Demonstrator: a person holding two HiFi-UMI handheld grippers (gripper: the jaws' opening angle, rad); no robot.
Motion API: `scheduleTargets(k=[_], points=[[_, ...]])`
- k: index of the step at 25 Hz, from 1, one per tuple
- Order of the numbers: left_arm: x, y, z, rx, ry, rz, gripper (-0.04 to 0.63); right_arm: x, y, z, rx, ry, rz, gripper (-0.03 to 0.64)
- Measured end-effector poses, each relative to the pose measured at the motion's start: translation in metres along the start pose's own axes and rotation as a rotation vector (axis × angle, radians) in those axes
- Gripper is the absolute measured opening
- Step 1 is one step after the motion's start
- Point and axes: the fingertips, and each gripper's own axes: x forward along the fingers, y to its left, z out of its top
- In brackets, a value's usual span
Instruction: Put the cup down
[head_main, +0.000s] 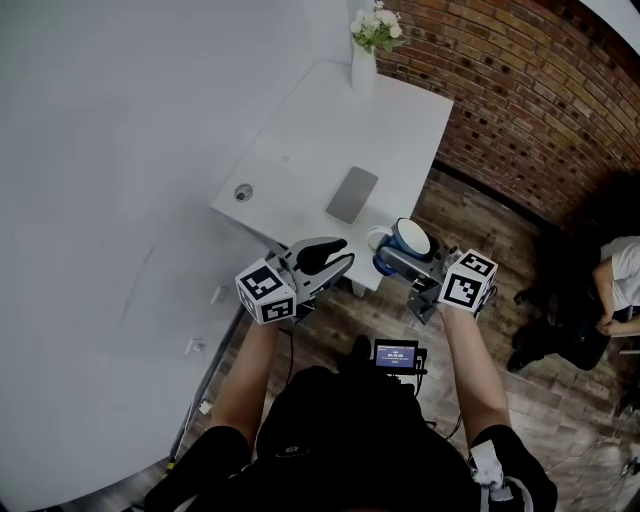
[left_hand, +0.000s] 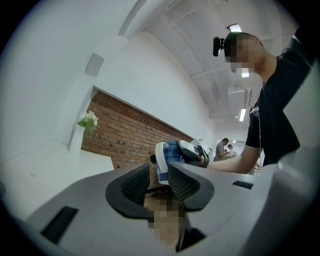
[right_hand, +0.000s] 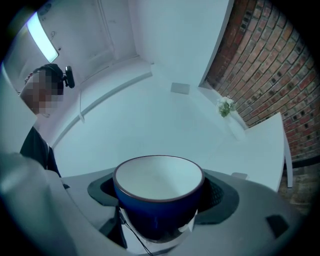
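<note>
Cup (head_main: 408, 240) in outstretched right tongs (head_main: 398, 262), just beside table (head_main: 320, 130)

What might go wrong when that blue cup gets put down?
The cup, clamped in the right gripper, hangs by the near edge of the table: released there, it may tip onto the wooden floor. Moved further in, it could land on the flat grey slab and sit unsteadily.

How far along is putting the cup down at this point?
Done: the cup is gripped by the right gripper. In hand: it is held in the air by the near edge of the table. Remaining: set it on the table and open the gripper. The left gripper is open and empty.
</note>
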Motion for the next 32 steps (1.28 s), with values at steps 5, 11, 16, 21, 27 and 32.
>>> scheduleTargets(k=[5, 11, 16, 21, 27, 32], points=[[0.006, 0.011, 0.004, -0.001, -0.002, 0.018, 0.106, 0.007, -0.01, 0.006, 0.004, 0.011, 0.013, 0.407], [0.0, 0.02, 0.006, -0.011, -0.012, 0.031, 0.106, 0.019, -0.012, 0.006, 0.006, 0.028, 0.019, 0.407], [-0.01, 0.024, 0.006, -0.011, -0.012, 0.018, 0.106, 0.028, -0.007, 0.003, -0.012, 0.033, 0.005, 0.407], [-0.017, 0.031, 0.008, -0.013, -0.005, -0.002, 0.106, 0.034, 0.001, 0.004, -0.03, 0.02, -0.013, 0.407], [-0.023, 0.033, 0.009, -0.011, -0.005, -0.03, 0.106, 0.042, 0.007, -0.001, -0.035, 0.019, -0.023, 0.407], [-0.024, 0.041, 0.012, -0.005, -0.001, -0.031, 0.106, 0.05, 0.003, -0.003, -0.033, 0.034, -0.025, 0.407]])
